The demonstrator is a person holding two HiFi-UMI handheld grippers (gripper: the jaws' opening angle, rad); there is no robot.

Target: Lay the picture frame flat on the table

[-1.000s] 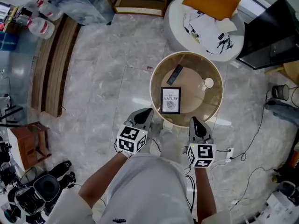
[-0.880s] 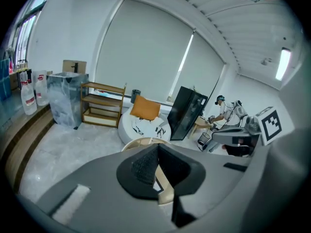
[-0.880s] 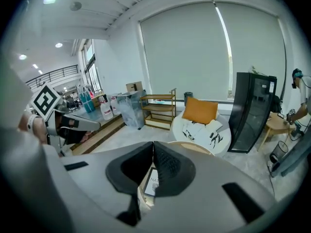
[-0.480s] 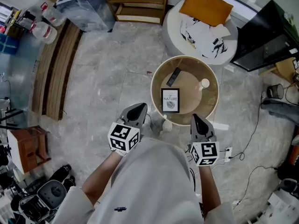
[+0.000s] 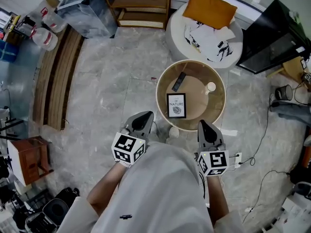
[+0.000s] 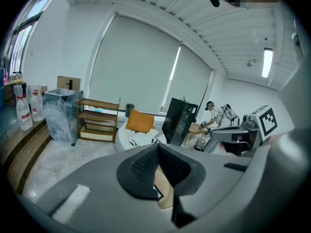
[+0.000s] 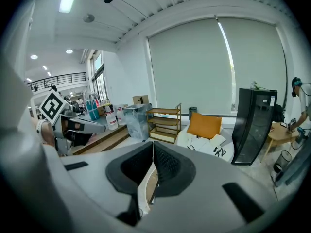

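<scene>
The black picture frame (image 5: 176,105) appears to lie face up on the round wooden table (image 5: 158,95), near its front edge. Both grippers hang short of the table, close to the person's body. My left gripper (image 5: 144,115) is shut with nothing between its jaws, below and left of the table; in the left gripper view (image 6: 158,148) its pads meet. My right gripper (image 5: 203,124) is also shut and empty, just below the table's front rim; its pads meet in the right gripper view (image 7: 152,147). Neither gripper touches the frame.
A black remote (image 5: 179,81) and a small white round object (image 5: 210,87) lie on the table behind the frame. A white round seat with an orange cushion (image 5: 210,8) stands beyond, with a wooden shelf (image 5: 143,4) and a black cabinet (image 5: 272,33). Cables (image 5: 262,144) run on the floor at right.
Both grippers have drawn back a little from the table toward the body, the left one down and left. The frame has stayed where it was.
</scene>
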